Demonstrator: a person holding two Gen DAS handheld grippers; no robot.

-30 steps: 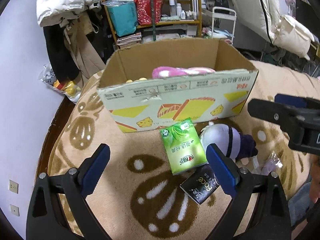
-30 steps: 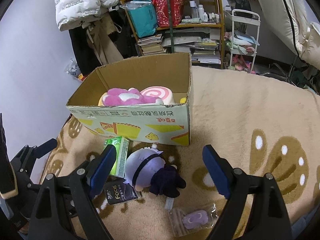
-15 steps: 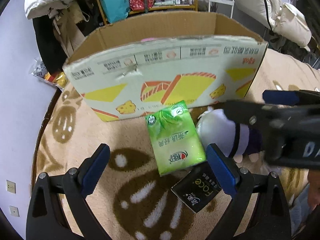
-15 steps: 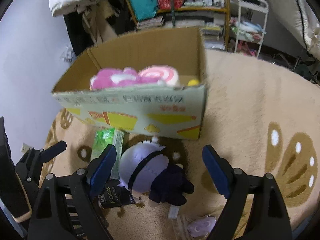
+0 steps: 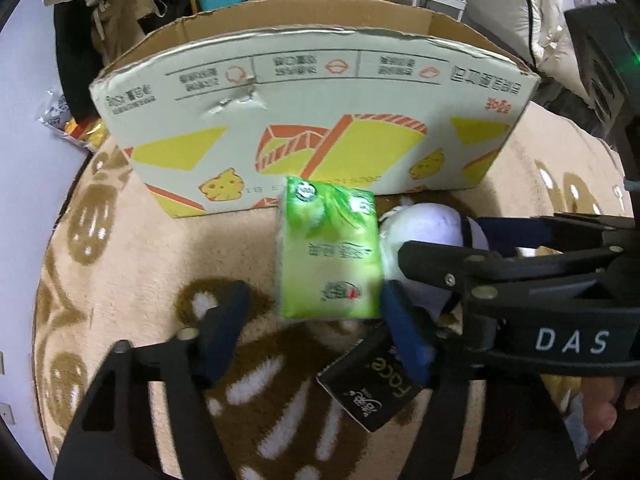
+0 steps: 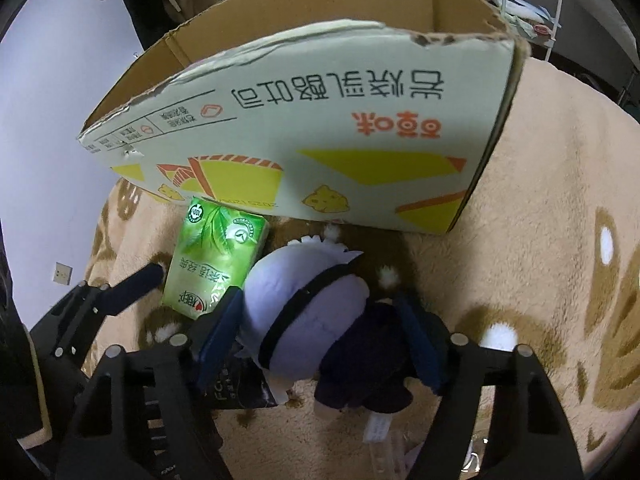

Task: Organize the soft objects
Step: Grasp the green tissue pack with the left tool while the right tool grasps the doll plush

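The left hand-held gripper [image 5: 312,332] stands open, low over the tan rug [image 5: 132,264], its blue pads either side of the near end of the green tissue pack [image 5: 330,252]; the right pad sits at the pack's corner, though I cannot tell if it touches. The pack lies just ahead, its far end against the cardboard box [image 5: 312,120]. Below that right pad lies a black tissue pack [image 5: 370,380].

The right hand-held gripper [image 6: 320,340] is open around the plush doll [image 6: 312,320], one pad against its pale head, the other by its dark body. The doll lies on the rug just short of the box.
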